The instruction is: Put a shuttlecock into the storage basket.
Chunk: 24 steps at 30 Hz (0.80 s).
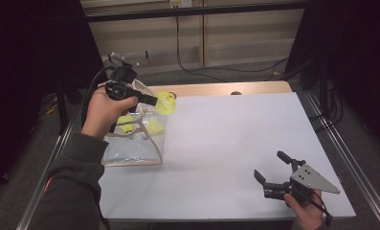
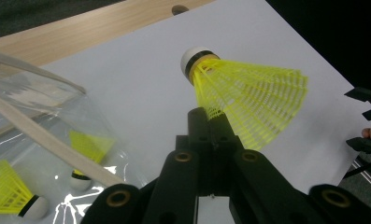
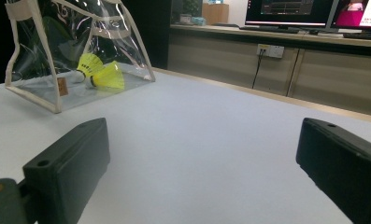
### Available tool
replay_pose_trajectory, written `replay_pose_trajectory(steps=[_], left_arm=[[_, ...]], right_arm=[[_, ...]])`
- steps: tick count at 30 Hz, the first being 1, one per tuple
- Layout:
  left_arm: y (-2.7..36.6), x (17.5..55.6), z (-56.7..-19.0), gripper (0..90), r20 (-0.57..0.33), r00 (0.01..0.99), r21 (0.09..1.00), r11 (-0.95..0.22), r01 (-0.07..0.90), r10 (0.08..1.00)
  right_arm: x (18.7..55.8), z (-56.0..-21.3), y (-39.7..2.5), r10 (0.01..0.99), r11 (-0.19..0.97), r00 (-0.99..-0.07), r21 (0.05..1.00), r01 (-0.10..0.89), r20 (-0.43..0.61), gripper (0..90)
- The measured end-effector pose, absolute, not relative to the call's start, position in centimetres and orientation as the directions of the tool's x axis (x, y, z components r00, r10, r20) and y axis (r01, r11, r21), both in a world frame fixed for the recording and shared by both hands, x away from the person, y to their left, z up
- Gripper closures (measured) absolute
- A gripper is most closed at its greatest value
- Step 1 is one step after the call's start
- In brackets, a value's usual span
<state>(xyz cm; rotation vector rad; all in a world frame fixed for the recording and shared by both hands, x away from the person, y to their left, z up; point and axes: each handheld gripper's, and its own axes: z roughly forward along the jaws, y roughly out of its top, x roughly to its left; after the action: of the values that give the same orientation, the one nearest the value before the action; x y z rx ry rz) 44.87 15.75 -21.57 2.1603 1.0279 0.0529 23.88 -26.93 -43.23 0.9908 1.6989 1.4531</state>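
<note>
My left gripper (image 1: 151,100) (image 2: 210,122) is shut on the skirt of a yellow shuttlecock (image 1: 166,103) (image 2: 248,100), held in the air beside the top of a clear plastic bag (image 1: 132,143) (image 2: 38,140) (image 3: 75,51) with cream trim. The shuttlecock's white cork points away from the jaws. Two more yellow shuttlecocks (image 1: 126,123) (image 2: 87,154) (image 3: 101,74) lie inside the bag. My right gripper (image 1: 273,167) (image 3: 202,163) is open near the table's front right, with nothing between its jaws.
The white table top (image 1: 235,139) has a wooden strip (image 1: 226,88) along its far edge. Metal rails run down both sides. Cables lie on the floor behind the table, and monitors sit on a counter in the right gripper view.
</note>
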Motion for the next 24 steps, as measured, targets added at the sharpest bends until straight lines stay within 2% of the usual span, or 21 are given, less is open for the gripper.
replay_pose_trajectory(steps=[24], left_arm=[[18.1,44.8,-20.8,90.0,-0.251,0.646,0.633,-0.382,0.673,0.721]], right_arm=[[23.9,-43.2,-26.9,0.879,0.088,-0.476,0.989,0.115,-0.023,2.7]])
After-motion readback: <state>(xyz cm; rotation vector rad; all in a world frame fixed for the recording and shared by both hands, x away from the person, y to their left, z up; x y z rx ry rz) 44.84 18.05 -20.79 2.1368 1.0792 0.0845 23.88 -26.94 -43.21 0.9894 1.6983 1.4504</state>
